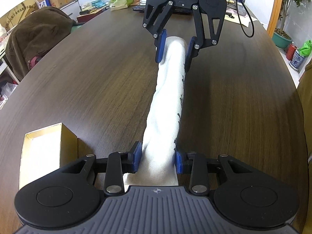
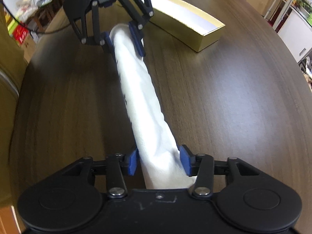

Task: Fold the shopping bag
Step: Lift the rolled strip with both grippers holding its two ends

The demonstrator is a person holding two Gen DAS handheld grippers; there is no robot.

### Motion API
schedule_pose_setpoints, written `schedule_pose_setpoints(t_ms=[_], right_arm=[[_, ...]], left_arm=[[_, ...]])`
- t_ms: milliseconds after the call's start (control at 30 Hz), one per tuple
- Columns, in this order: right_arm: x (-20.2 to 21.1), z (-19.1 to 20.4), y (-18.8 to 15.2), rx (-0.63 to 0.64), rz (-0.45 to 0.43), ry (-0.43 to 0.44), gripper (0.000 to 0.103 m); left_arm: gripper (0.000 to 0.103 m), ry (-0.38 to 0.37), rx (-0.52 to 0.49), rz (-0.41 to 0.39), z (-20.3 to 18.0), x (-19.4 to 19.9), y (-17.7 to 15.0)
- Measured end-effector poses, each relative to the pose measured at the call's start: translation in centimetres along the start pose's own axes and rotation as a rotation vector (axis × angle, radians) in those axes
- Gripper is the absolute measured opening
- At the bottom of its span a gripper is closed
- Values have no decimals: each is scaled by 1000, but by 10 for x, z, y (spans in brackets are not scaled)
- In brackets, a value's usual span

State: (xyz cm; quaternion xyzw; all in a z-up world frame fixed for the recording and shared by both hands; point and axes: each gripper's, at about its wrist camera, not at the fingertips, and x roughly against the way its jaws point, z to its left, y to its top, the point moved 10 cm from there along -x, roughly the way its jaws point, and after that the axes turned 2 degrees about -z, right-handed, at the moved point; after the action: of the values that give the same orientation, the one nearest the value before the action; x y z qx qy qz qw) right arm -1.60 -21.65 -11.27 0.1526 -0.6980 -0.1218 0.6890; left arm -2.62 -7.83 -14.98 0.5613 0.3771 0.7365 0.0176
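Note:
The white cloth shopping bag (image 1: 167, 105) is rolled into a long bundle with dark print along one edge. It hangs stretched between my two grippers above the dark wooden table (image 1: 78, 89). My left gripper (image 1: 157, 160) is shut on the near end of the bag. My right gripper (image 1: 174, 50) faces it from the far side, shut on the other end. In the right wrist view the bag (image 2: 144, 101) runs from my right gripper (image 2: 159, 162) to the left gripper (image 2: 123, 39).
An open gold box (image 1: 44, 148) with a white inside lies on the table by the left gripper; it also shows in the right wrist view (image 2: 187, 25). A chair with a brown blanket (image 1: 35, 37), cardboard boxes, cables (image 1: 245, 19) and clutter line the far table edge.

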Motion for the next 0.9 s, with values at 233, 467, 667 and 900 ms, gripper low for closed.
schedule_pose_setpoints(t_ms=[233, 467, 667, 900], right_arm=[[-5, -2, 1, 25, 12, -11, 45], [-6, -3, 1, 45, 22, -18, 45], [-10, -5, -1, 68, 46, -34, 54], [-9, -5, -1, 56, 50, -61, 44]], left_arm=[[35, 7, 13, -5, -1, 3, -1], [36, 12, 15, -7, 6, -5, 7], [36, 12, 11, -8, 8, -14, 8], [35, 16, 57, -20, 7, -10, 3]])
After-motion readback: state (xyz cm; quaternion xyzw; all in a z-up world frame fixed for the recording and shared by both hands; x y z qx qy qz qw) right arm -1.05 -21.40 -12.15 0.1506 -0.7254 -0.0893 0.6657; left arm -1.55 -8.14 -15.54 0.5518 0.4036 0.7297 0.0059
